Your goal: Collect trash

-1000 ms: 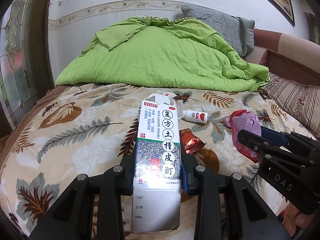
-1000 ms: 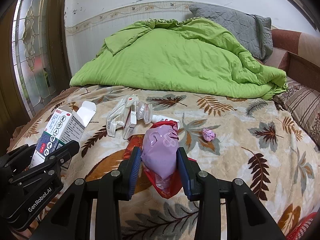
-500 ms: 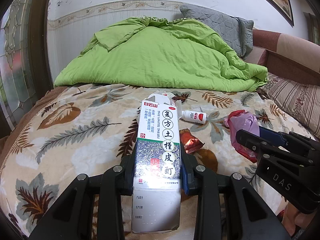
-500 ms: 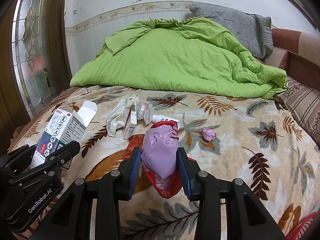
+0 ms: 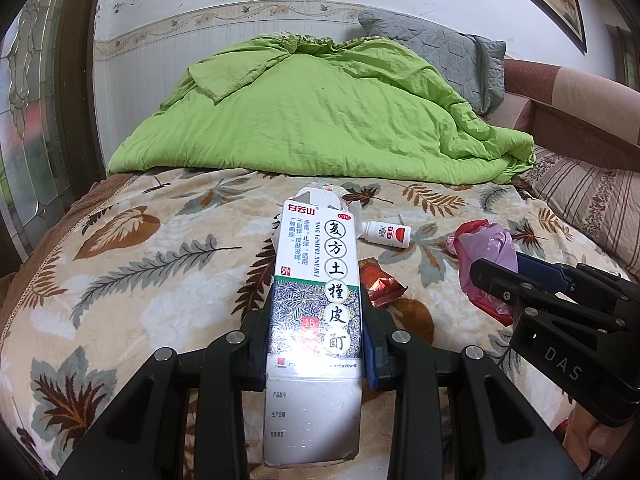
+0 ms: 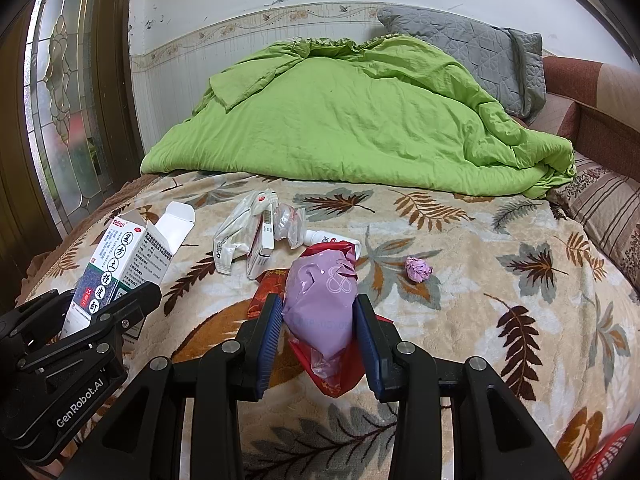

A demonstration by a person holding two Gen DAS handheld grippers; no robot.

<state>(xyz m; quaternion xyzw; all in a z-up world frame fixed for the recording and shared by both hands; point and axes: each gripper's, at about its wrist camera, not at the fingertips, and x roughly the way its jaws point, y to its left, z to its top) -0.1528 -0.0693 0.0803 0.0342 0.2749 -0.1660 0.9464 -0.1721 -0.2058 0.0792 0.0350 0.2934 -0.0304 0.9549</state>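
My left gripper [image 5: 316, 344] is shut on an open white and green medicine box [image 5: 316, 280] held above the leaf-patterned bedspread; the box also shows in the right wrist view [image 6: 116, 268]. My right gripper [image 6: 318, 332] is shut on a purple and red plastic bag [image 6: 320, 300], which also shows in the left wrist view [image 5: 484, 252]. On the bed lie a small white bottle [image 5: 386, 234], a red foil wrapper [image 5: 378, 282], clear plastic packaging with a small carton [image 6: 248, 236] and a crumpled purple paper ball [image 6: 418, 270].
A heaped green quilt [image 6: 352, 120] and a grey pillow [image 6: 472, 52] fill the back of the bed. A striped pillow [image 6: 608, 216] lies at the right. A glass-panelled door [image 6: 60, 92] stands at the left. A red basket rim [image 6: 608, 456] shows at the bottom right.
Both grippers have stayed nearly still, each keeping its hold. The views have shifted only slightly.
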